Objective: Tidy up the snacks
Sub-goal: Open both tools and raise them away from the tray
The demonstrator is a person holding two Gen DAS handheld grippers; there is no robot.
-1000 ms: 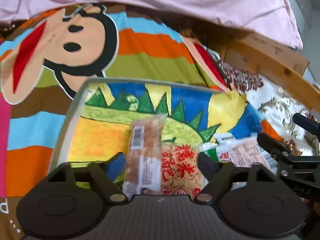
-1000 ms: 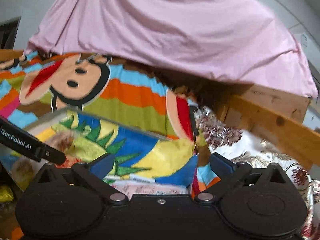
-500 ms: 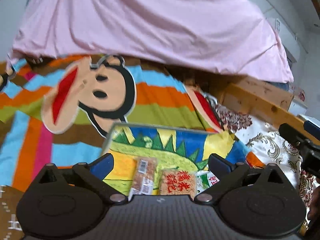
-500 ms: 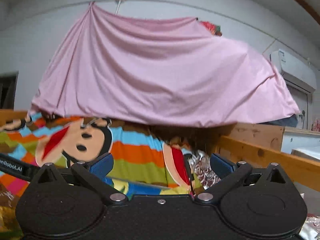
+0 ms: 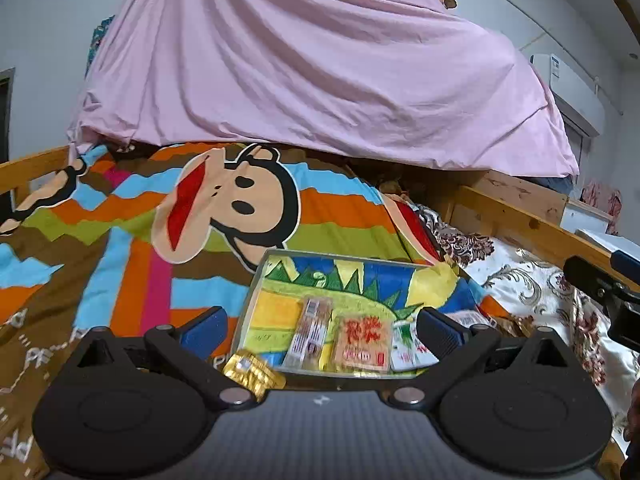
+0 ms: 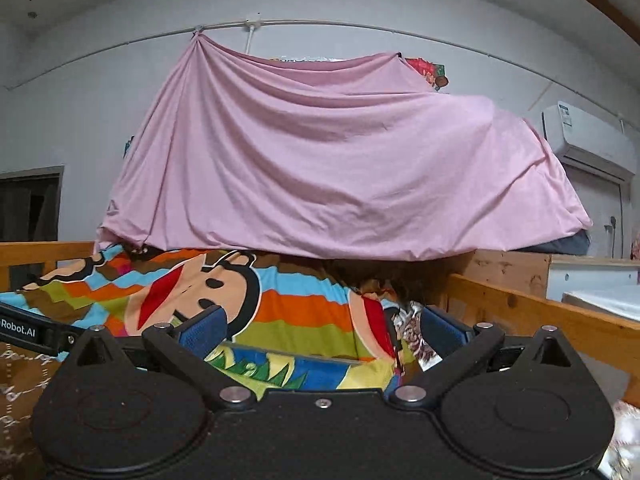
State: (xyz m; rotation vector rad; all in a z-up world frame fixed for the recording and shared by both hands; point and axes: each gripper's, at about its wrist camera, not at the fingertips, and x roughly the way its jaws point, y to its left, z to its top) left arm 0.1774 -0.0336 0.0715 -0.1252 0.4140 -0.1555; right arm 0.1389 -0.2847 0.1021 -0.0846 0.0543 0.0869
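A clear tray (image 5: 256, 280) with a colourful dinosaur picture lies on the bed. In it lie a long clear-wrapped snack bar (image 5: 310, 332), a packet with red characters (image 5: 366, 338) and a white packet (image 5: 406, 350). A gold-wrapped snack (image 5: 252, 372) sits just outside the tray's near left corner. My left gripper (image 5: 320, 330) is open and empty, raised above the tray's near edge. My right gripper (image 6: 322, 332) is open and empty, held high and pointing over the tray's far rim (image 6: 280, 354). Part of the right gripper shows at the right in the left wrist view (image 5: 604, 288).
A striped cartoon monkey blanket (image 5: 160, 220) covers the bed. A pink sheet (image 6: 340, 176) hangs behind it. A wooden bed rail (image 5: 520, 220) runs along the right, with a floral cloth (image 5: 540, 292) below it. An air conditioner (image 6: 588, 136) hangs on the wall.
Both grippers have lifted and tilted up away from the tray. The snack bar now lies in the tray, farther from the left fingers. The gold snack has come into view.
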